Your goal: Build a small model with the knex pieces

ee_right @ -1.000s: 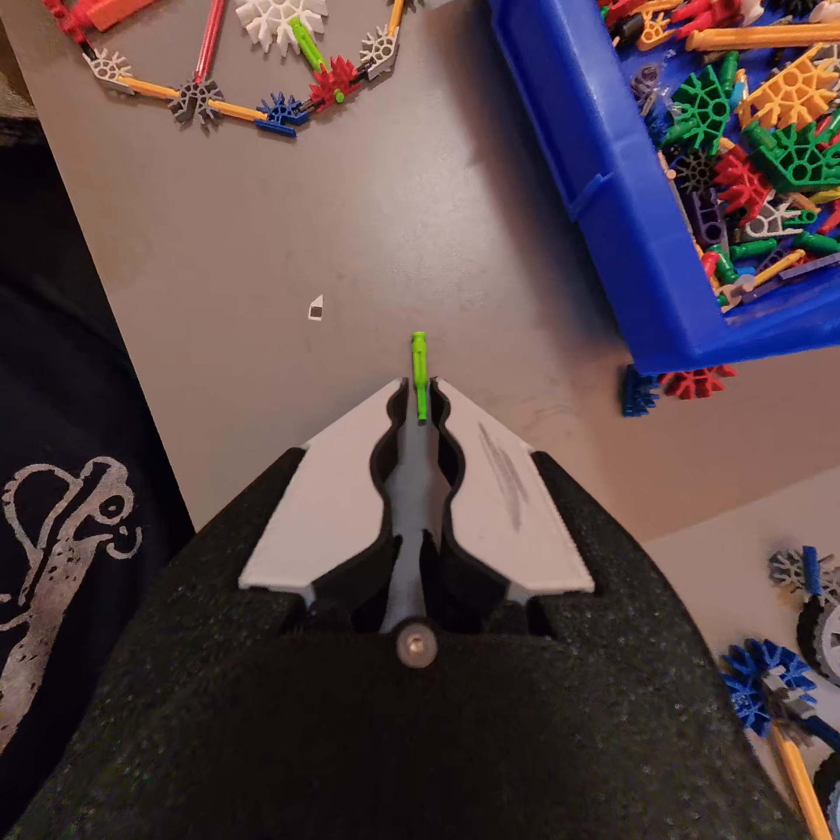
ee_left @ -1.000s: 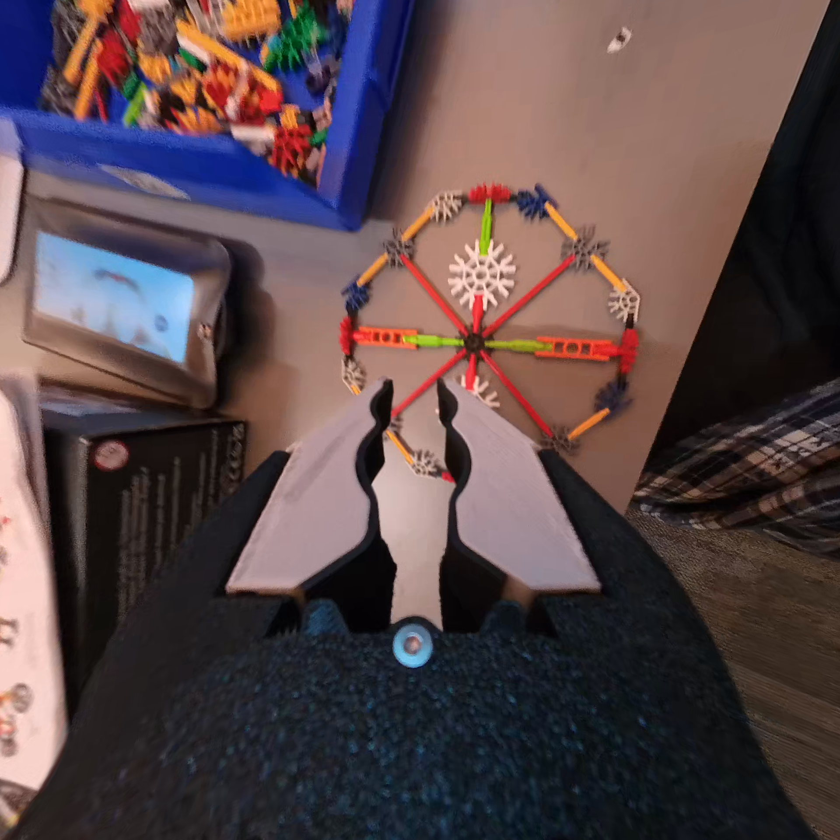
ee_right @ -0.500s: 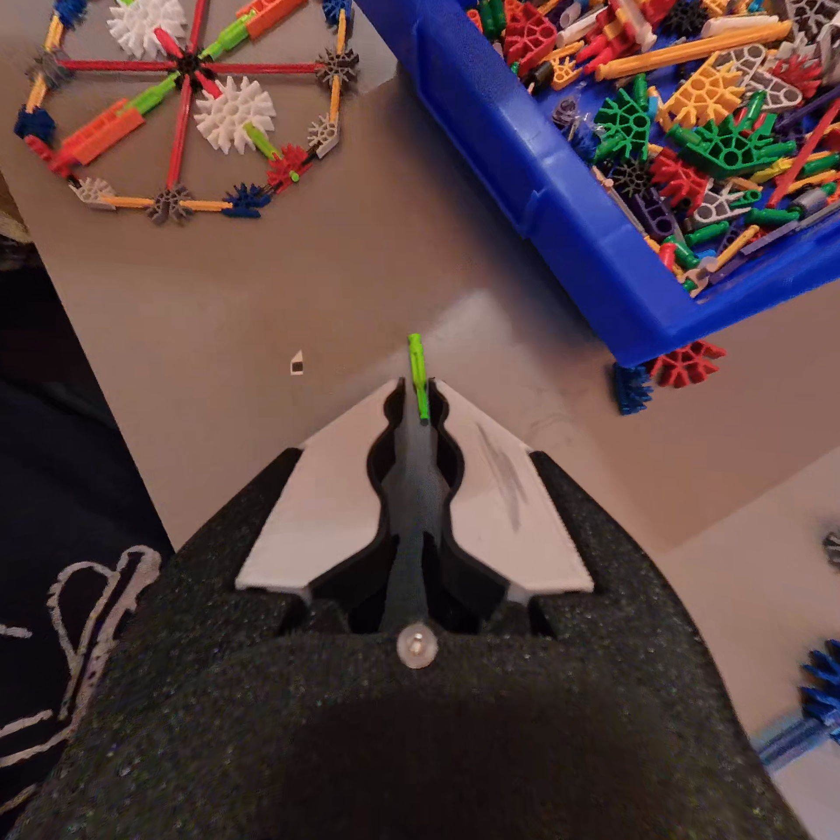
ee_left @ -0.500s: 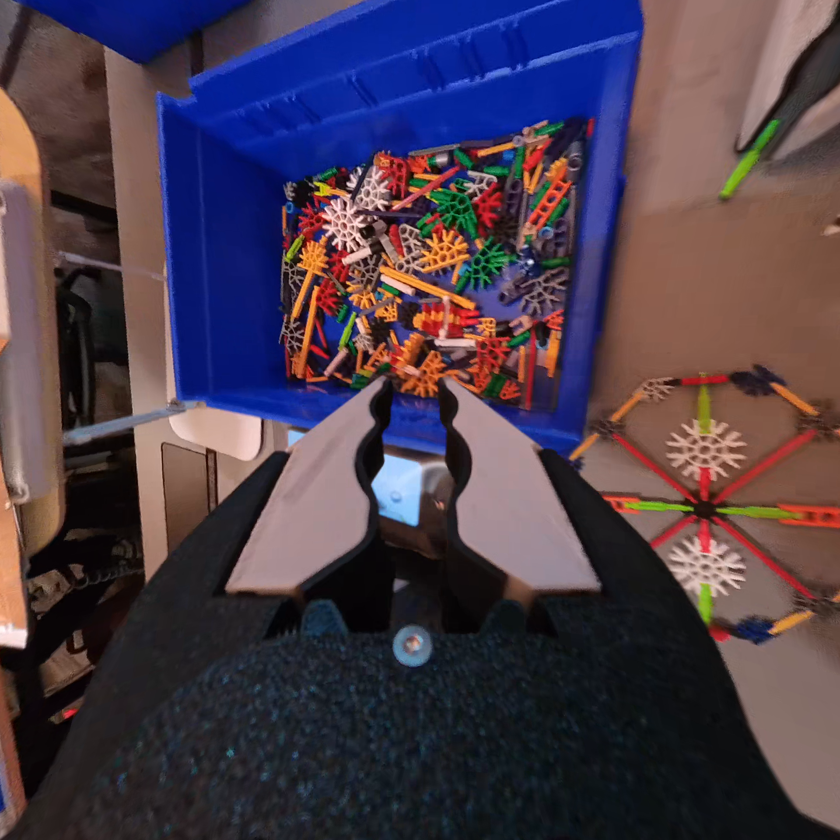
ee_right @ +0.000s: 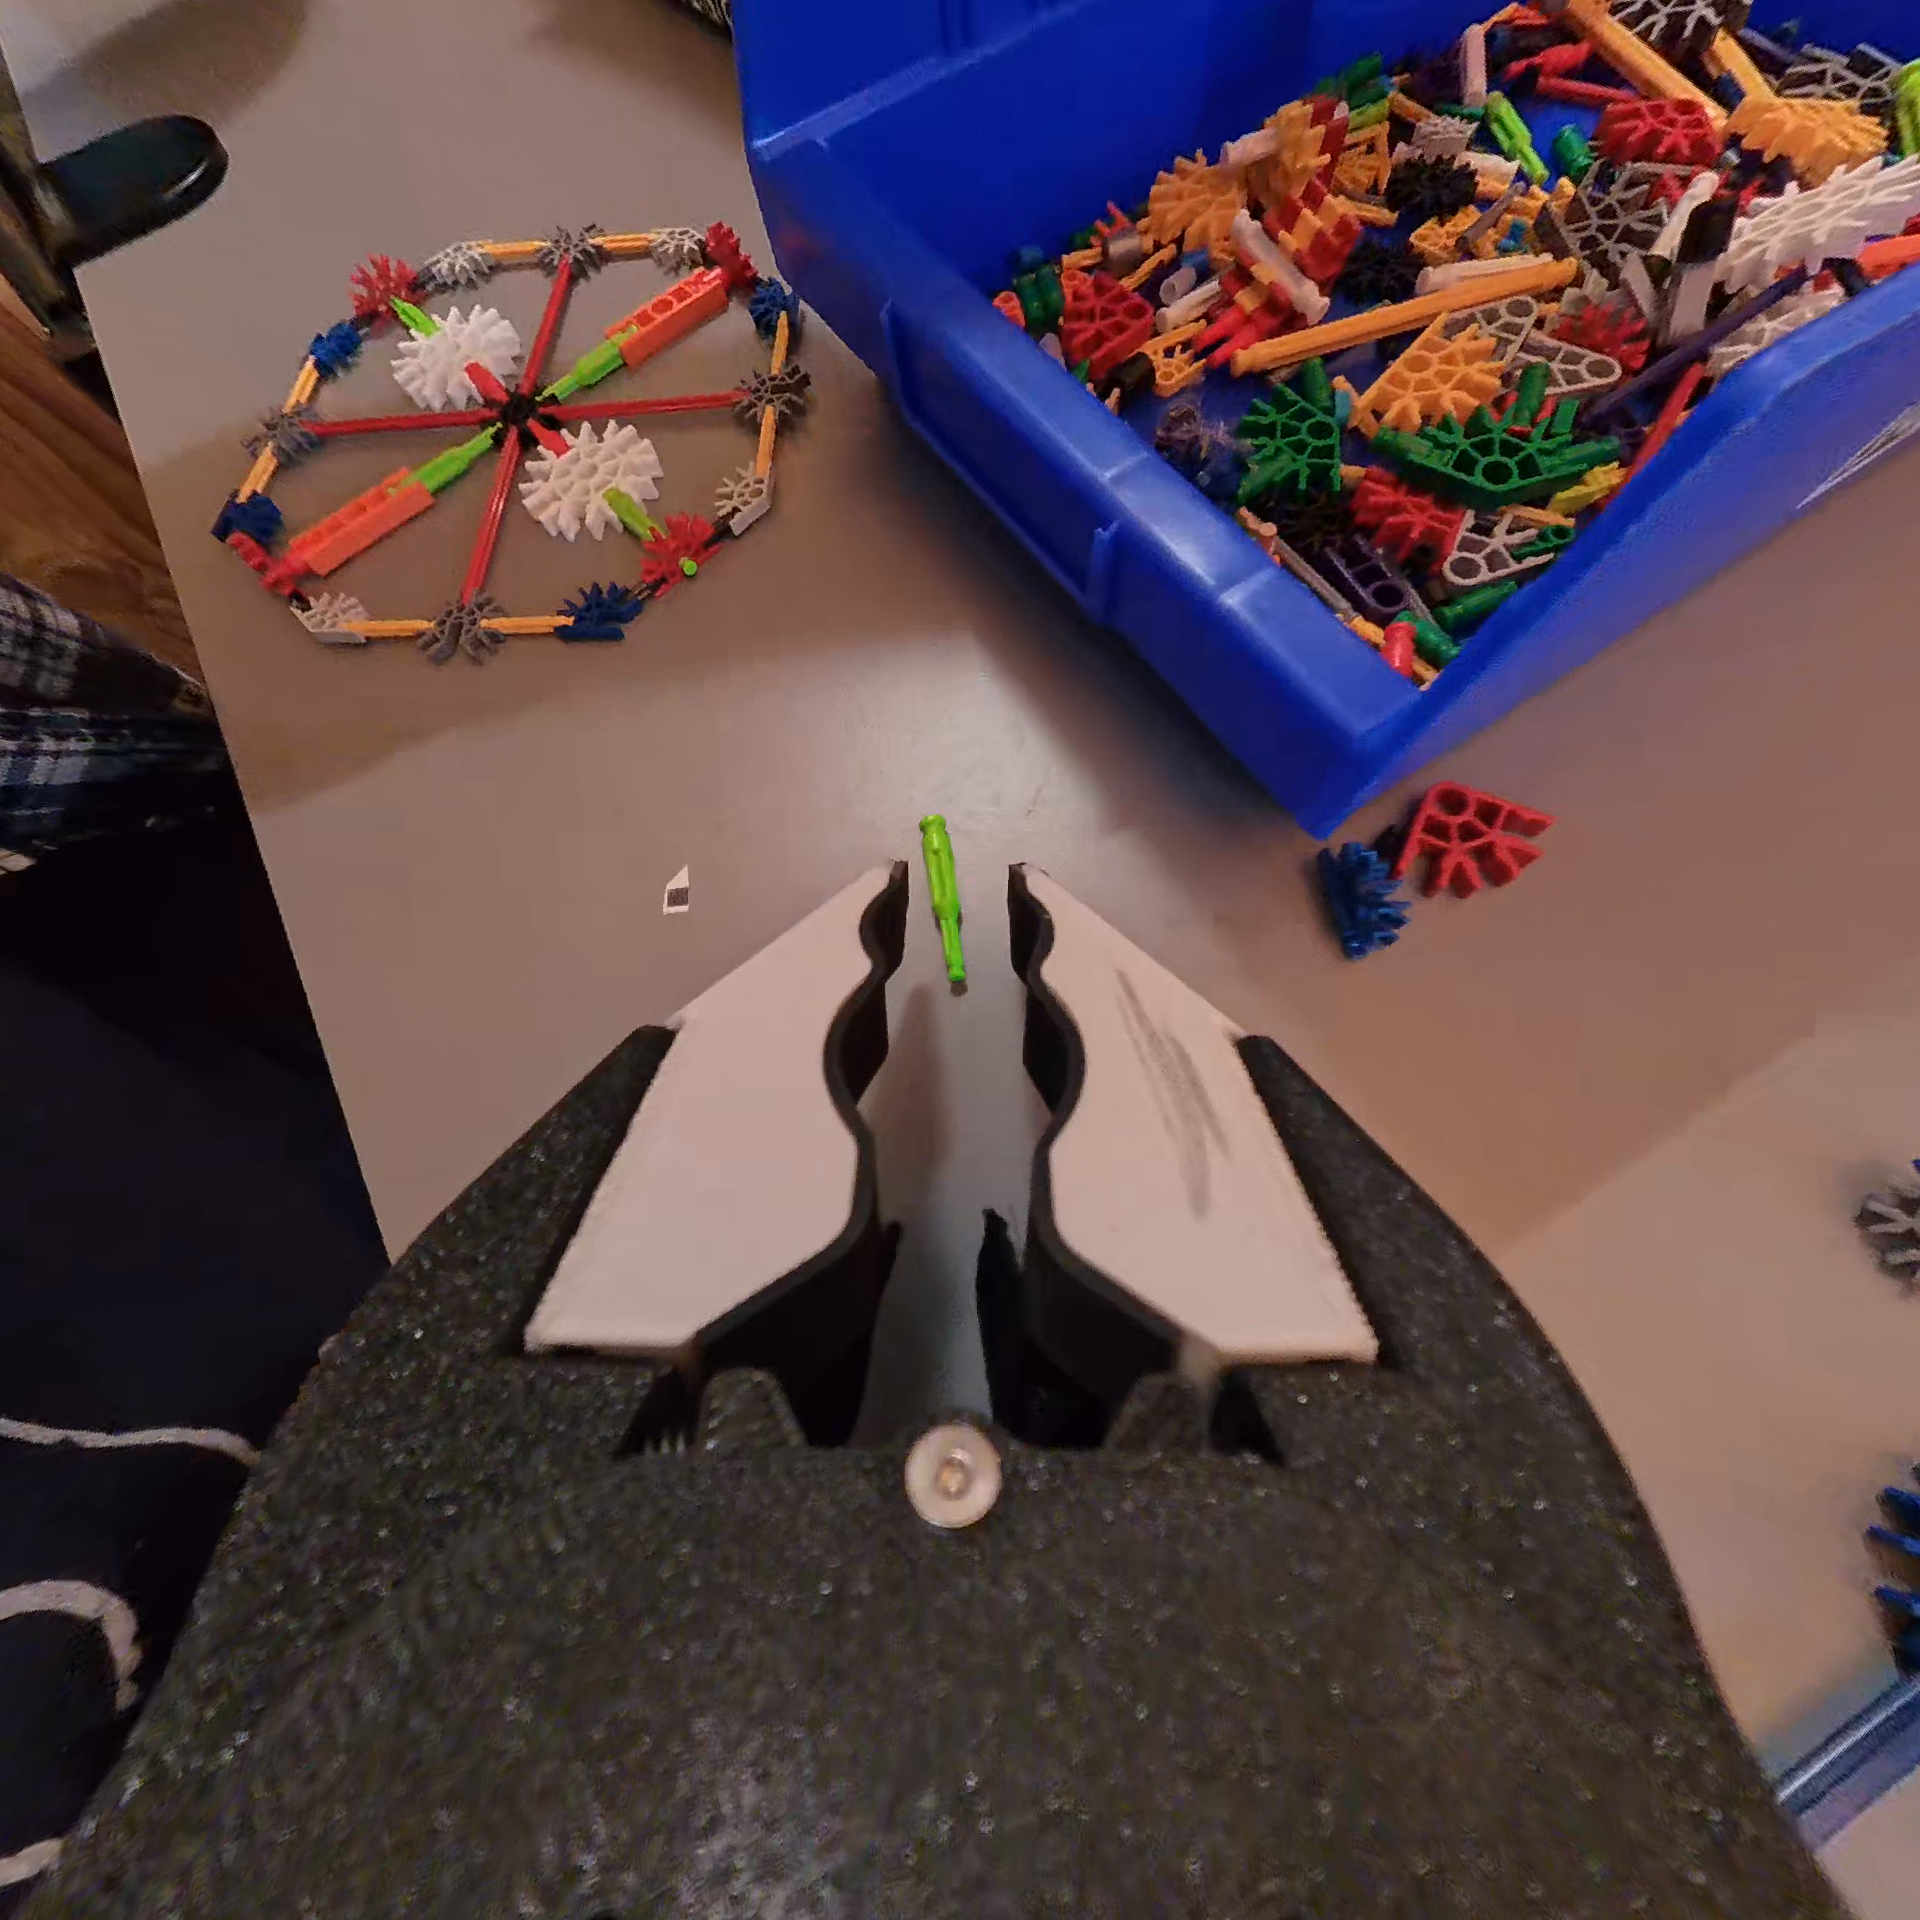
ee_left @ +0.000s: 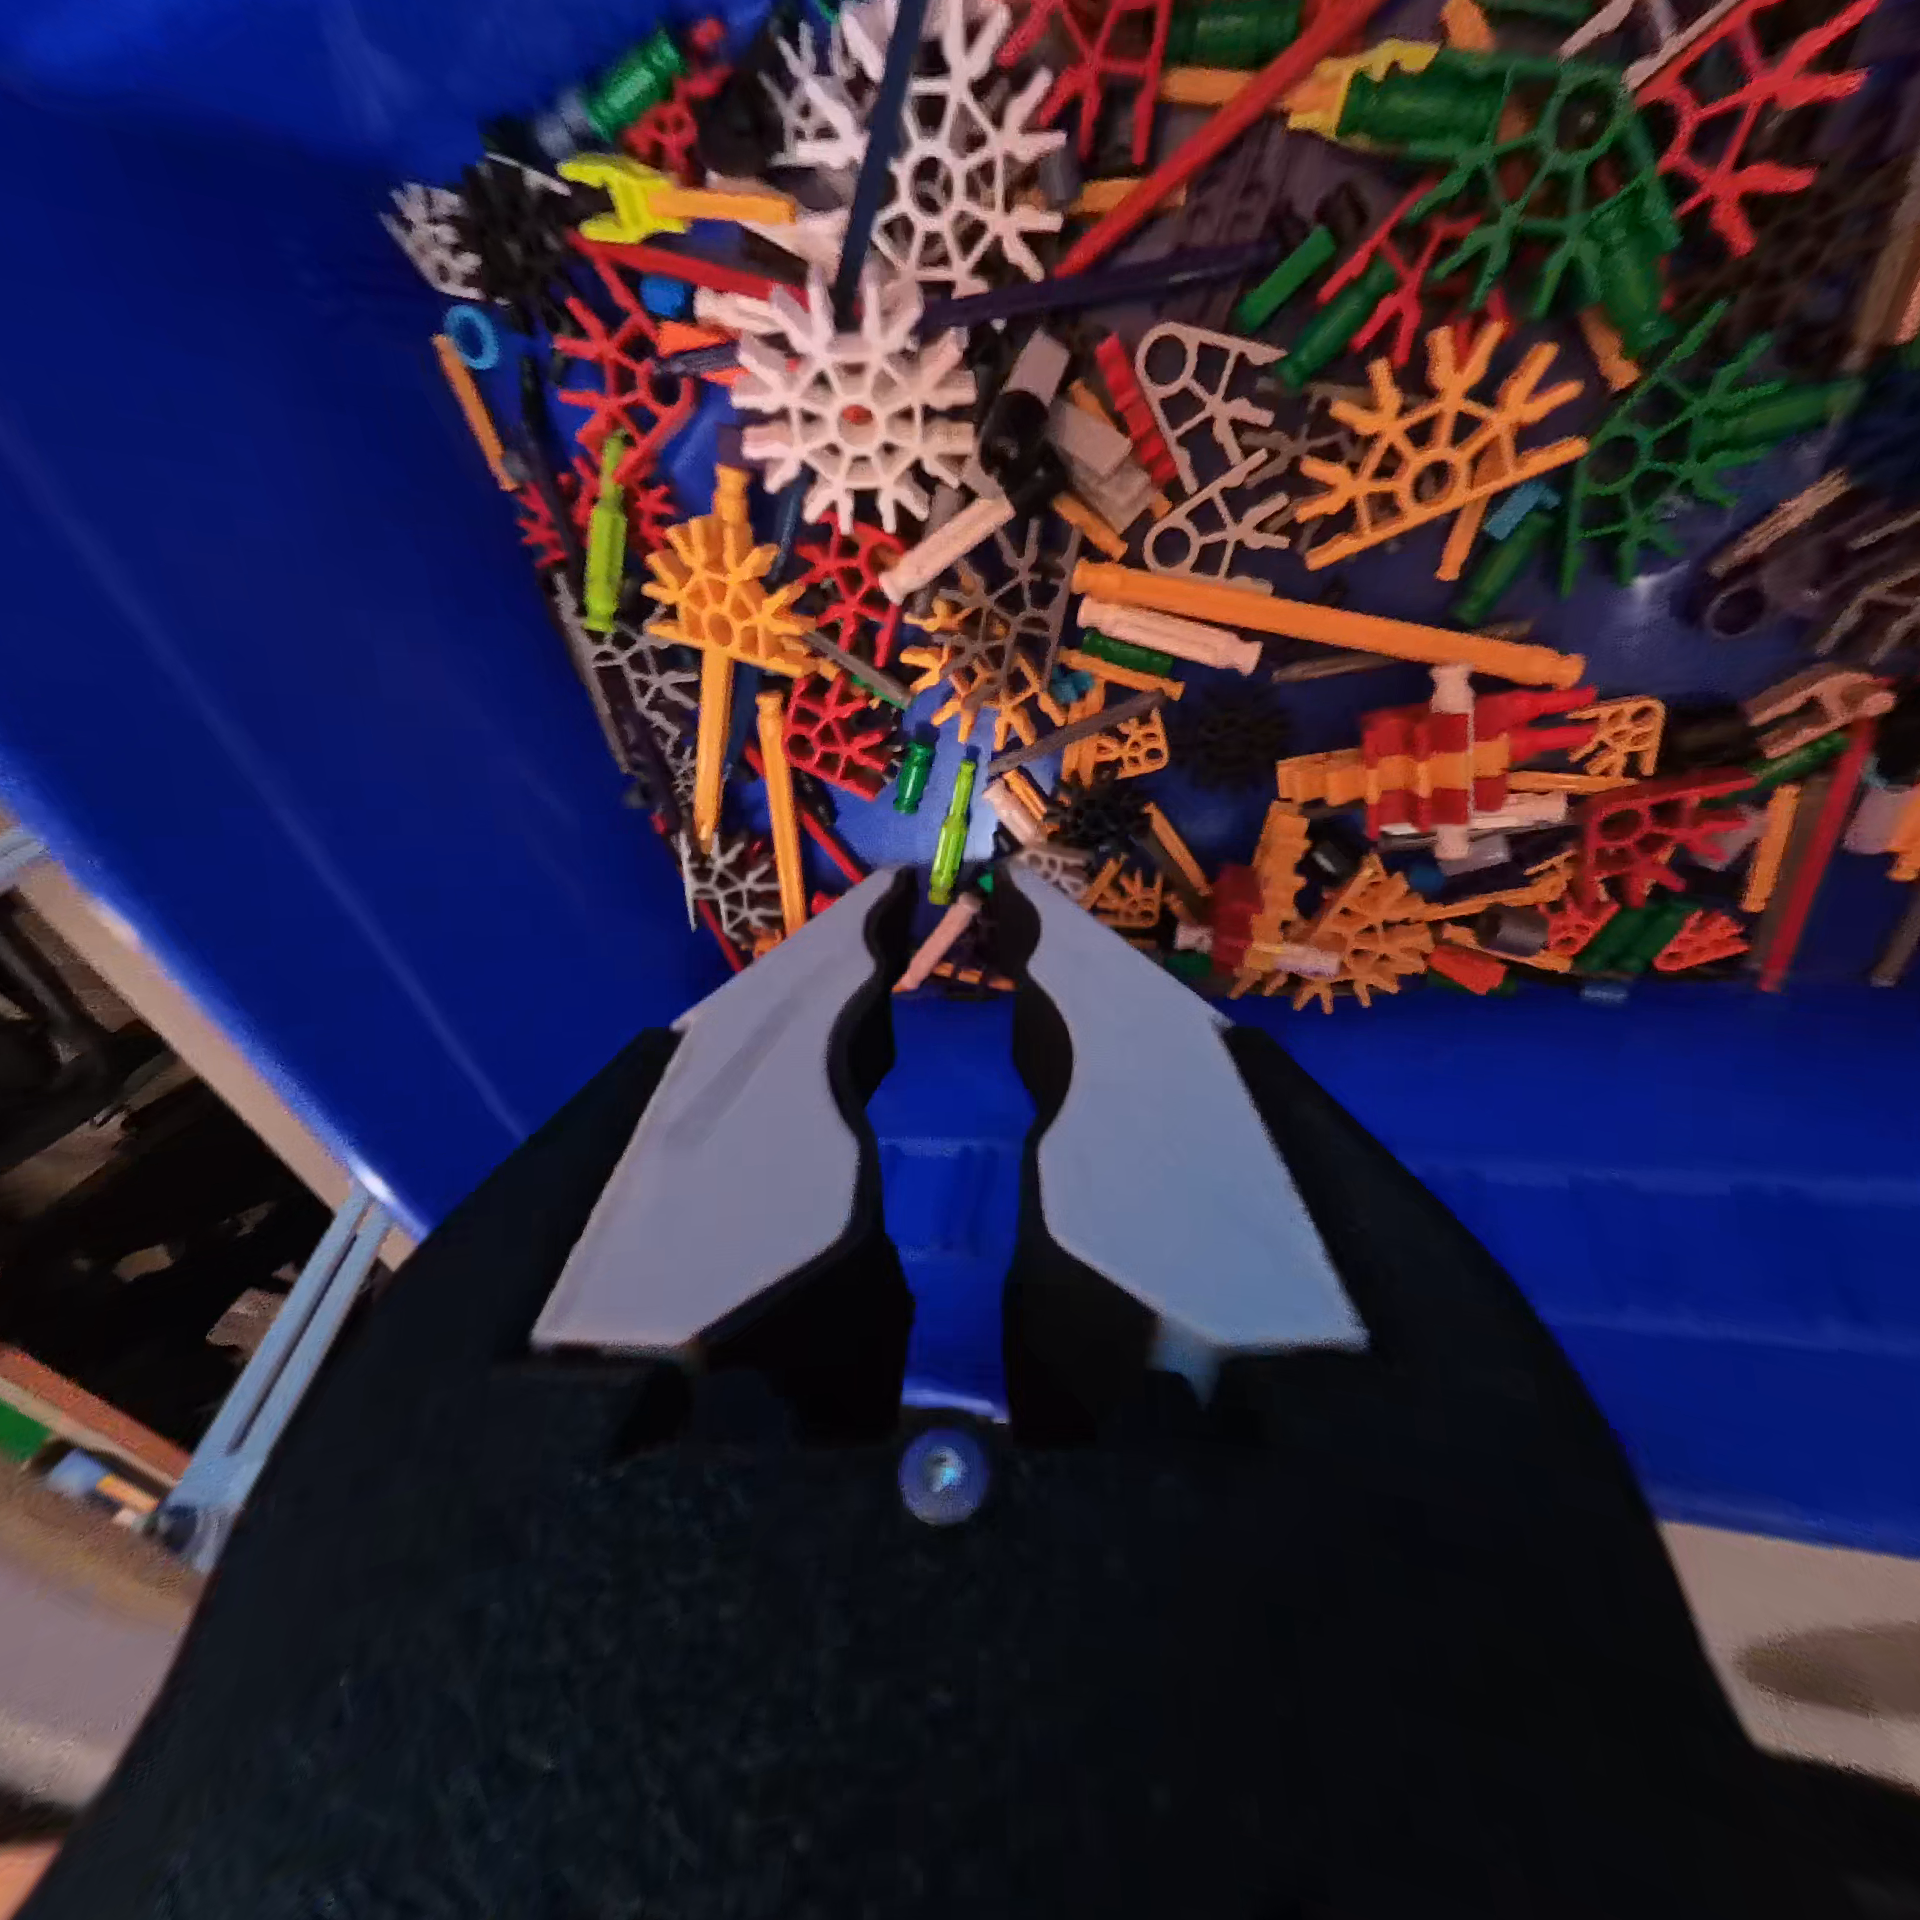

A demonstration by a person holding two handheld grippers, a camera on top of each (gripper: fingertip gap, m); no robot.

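Note:
My left gripper (ee_left: 951,883) is open and empty, low inside the blue bin (ee_left: 312,623) of loose plastic rods and connectors. Its tips are just short of a small light-green rod (ee_left: 953,831) and a tan rod. My right gripper (ee_right: 954,878) is open over the grey table (ee_right: 623,790). A light-green rod (ee_right: 940,883) lies loose between its fingertips, touching neither finger. A flat wheel (ee_right: 514,436) built of red spokes, white snowflake connectors and an orange-and-yellow rim lies at the far left in the right wrist view.
The blue bin (ee_right: 1195,613) stands at the far right of the right gripper. A red connector (ee_right: 1470,836) and a blue connector (ee_right: 1356,899) lie by its near corner. More pieces sit at the right edge. The table edge and dark clothing are on the left. One gripper's finger ends stand about 25 centimetres off the other's. The flat wheel (ee_right: 514,436) lies some 20 centimetres from my right tips, 30 centimetres from my left tips.
My left gripper has swung from over the wheel to the bin and dropped in close to the pieces. My right gripper has opened and let go of the green rod.

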